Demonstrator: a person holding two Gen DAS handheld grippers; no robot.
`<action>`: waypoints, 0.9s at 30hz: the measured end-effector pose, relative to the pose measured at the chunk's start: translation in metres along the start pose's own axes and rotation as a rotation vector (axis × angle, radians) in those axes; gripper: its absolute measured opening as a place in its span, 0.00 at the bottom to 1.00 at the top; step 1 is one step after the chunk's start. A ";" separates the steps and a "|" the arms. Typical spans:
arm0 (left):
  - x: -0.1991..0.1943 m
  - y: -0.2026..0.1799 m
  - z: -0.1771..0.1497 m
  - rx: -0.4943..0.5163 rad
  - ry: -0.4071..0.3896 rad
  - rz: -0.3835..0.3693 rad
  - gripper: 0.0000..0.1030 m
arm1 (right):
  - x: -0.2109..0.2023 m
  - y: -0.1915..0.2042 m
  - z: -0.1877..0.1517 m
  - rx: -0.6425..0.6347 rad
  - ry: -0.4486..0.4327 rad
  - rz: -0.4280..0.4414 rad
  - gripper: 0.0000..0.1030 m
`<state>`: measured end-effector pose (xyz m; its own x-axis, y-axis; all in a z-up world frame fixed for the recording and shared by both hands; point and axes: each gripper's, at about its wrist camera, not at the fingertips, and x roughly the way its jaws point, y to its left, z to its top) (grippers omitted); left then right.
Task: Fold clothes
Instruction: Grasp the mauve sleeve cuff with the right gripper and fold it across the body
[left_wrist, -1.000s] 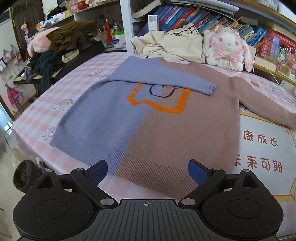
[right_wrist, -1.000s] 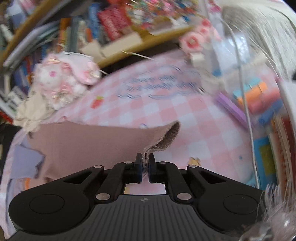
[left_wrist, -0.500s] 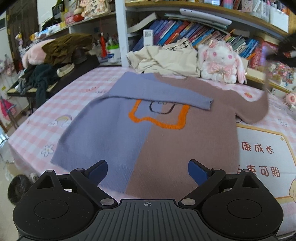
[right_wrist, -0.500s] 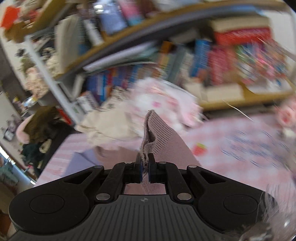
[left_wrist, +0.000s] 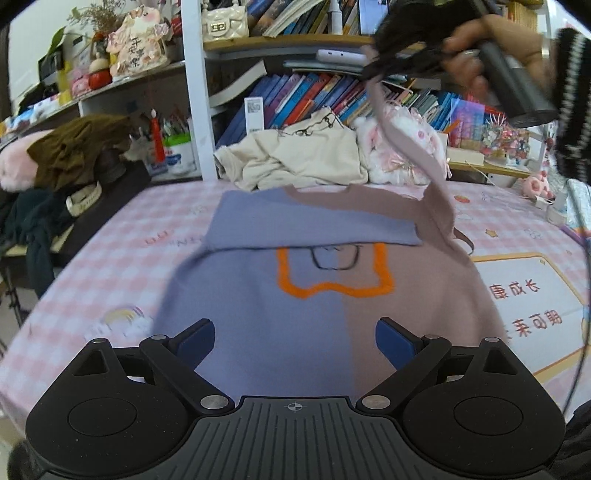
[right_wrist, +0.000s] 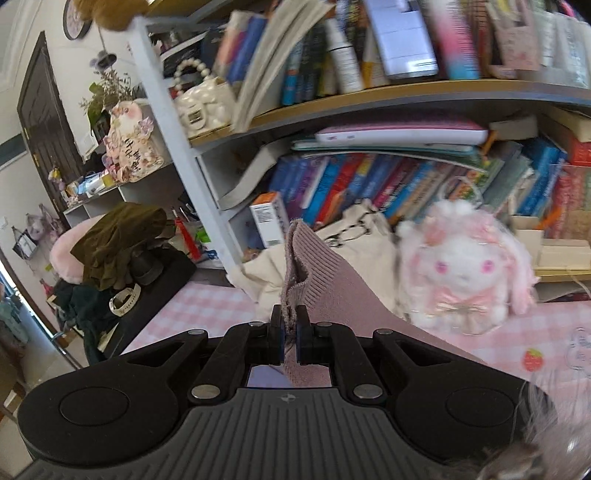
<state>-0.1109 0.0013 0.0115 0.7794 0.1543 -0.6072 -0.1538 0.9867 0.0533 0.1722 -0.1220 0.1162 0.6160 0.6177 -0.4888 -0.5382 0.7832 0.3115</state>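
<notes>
Closest in, the left gripper hangs with its jaws spread wide and nothing between them, just over the hem of the sweater, which lies flat on the pink checked tabletop. The purple sleeve is already folded across the chest. Beyond it the brown sleeve is up in the air, its ribbed cuff pinched tight in the right gripper, above the shoulder. So this looks like the second sleeve fold. Next move: carry that cuff across the chest, lay it over the purple sleeve, then let go, well short of the plush rabbit behind.
</notes>
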 end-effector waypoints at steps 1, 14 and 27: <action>0.001 0.008 0.001 0.008 0.001 -0.009 0.93 | 0.008 0.009 -0.001 0.005 0.003 -0.006 0.06; 0.008 0.065 -0.004 0.074 0.036 -0.052 0.93 | 0.071 0.047 -0.023 0.084 0.050 -0.068 0.06; 0.009 0.081 -0.004 0.055 0.029 -0.058 0.93 | 0.087 0.049 -0.034 0.125 0.098 0.057 0.35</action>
<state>-0.1185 0.0821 0.0067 0.7678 0.0962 -0.6334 -0.0746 0.9954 0.0607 0.1797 -0.0323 0.0614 0.5243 0.6564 -0.5424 -0.4913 0.7535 0.4369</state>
